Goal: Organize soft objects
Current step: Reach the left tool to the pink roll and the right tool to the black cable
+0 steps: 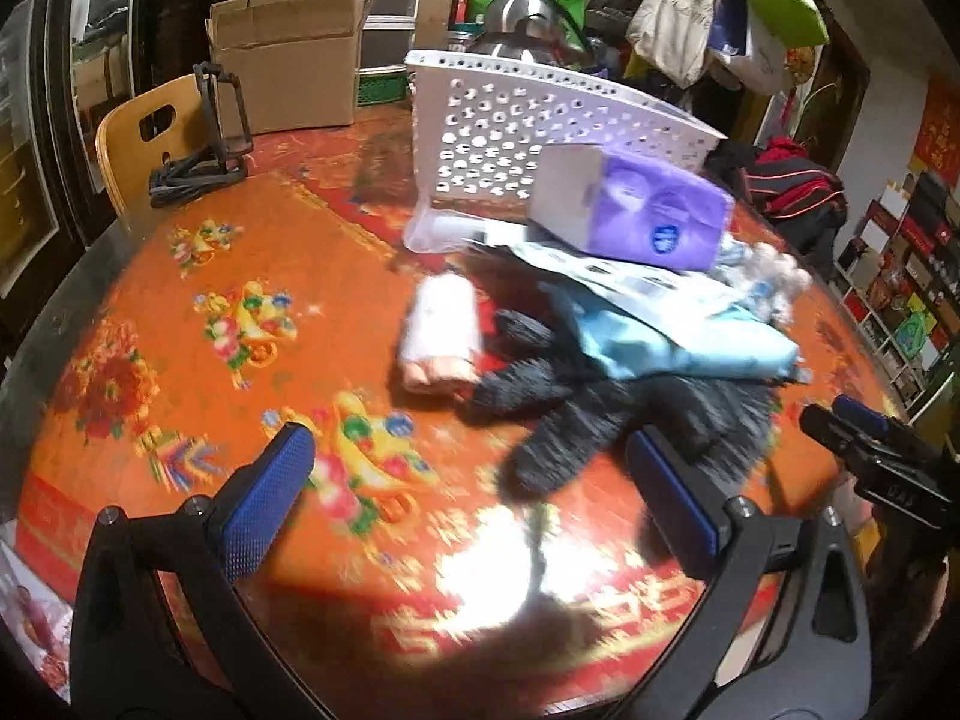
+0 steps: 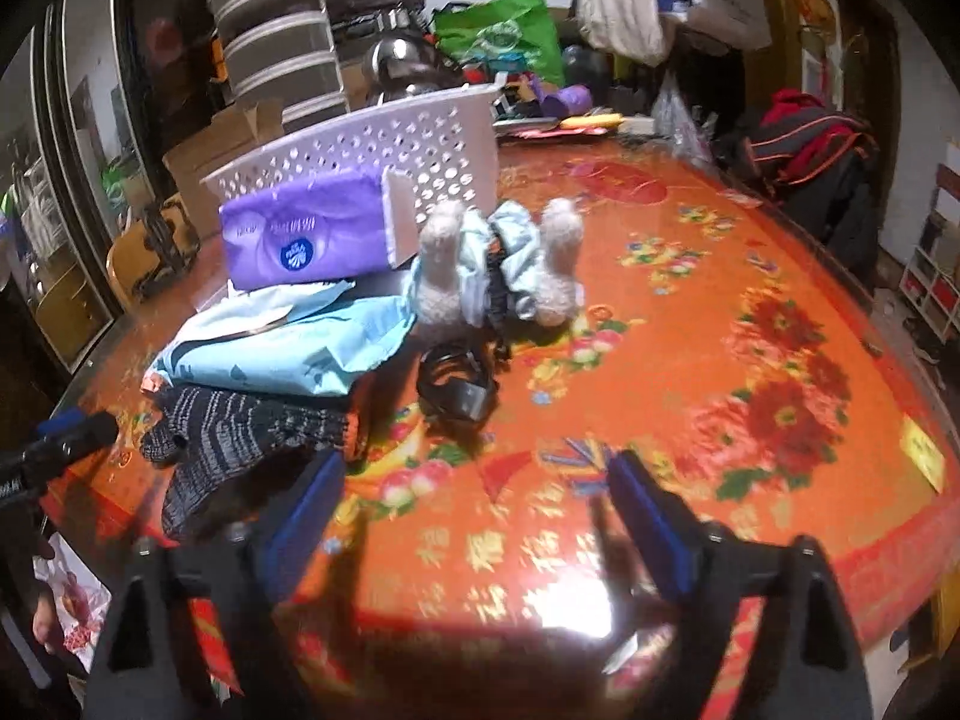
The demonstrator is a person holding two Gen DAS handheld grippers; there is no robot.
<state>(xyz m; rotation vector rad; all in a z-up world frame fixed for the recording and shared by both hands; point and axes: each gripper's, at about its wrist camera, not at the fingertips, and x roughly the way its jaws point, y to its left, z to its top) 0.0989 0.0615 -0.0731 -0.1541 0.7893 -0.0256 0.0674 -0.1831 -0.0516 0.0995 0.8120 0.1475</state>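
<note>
Hovering spread and empty over the table (image 1: 180, 300), both grippers (image 1: 474, 498) (image 2: 474, 516) face the soft pile (image 1: 600, 360) heaped before the basket (image 1: 498, 120), likely its destination.

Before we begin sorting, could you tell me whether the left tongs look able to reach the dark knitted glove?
Probably yes: the left tongs are open, the dark knitted glove lies just ahead, nothing between.

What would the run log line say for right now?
left gripper: open, empty | right gripper: open, empty | gloves, tissue pack, plush toy: on table | basket: untouched
</note>
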